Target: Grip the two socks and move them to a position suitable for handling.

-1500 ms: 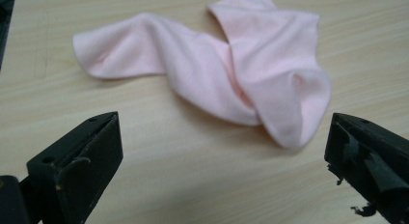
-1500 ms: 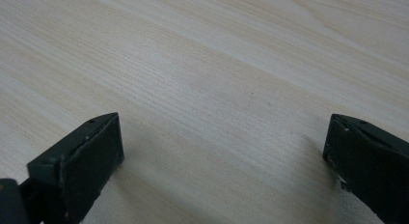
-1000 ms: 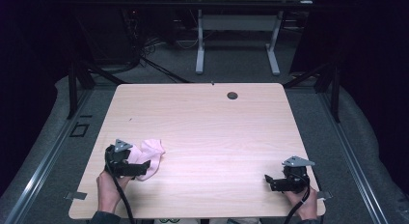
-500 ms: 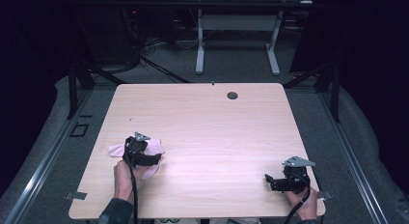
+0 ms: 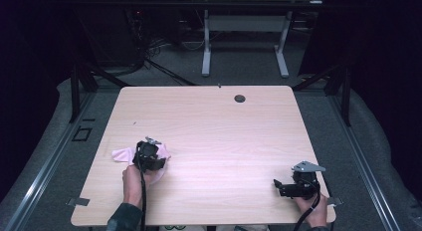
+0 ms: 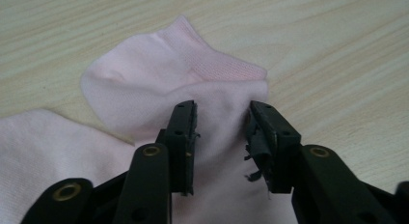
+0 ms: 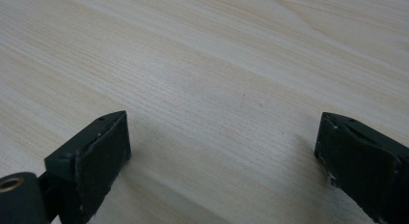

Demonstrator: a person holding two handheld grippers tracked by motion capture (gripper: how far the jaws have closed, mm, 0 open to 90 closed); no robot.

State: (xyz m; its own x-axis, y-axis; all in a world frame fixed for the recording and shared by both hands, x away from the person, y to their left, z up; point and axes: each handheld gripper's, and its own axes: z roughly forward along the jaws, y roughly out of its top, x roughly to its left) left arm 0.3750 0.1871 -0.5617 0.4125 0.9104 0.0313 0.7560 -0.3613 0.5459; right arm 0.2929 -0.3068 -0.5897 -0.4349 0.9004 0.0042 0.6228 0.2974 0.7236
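Left gripper [image 6: 219,137] directly over pale pink fabric sock [image 6: 193,84] at table's near-left – jaws part-open astride fold, sock's length running left-right. Right gripper [image 7: 222,156] gaping wide over bare wood, well apart – left hand nearer.

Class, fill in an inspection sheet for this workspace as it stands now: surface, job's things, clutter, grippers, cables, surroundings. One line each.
Surface: light wooden table, with a small dark round fitting near its far edge.
Job's things: pink sock lying crumpled near the left front of the table; a second pink piece at lower left in the left gripper view may be another sock, cannot tell.
Clutter: nothing seen.
Grippers: left gripper over the sock, jaws open with fabric between them; right gripper at the right front, jaws wide open over bare wood.
Cables: one trails from each gripper toward the person.
Surroundings: dark floor, grey table legs beyond.
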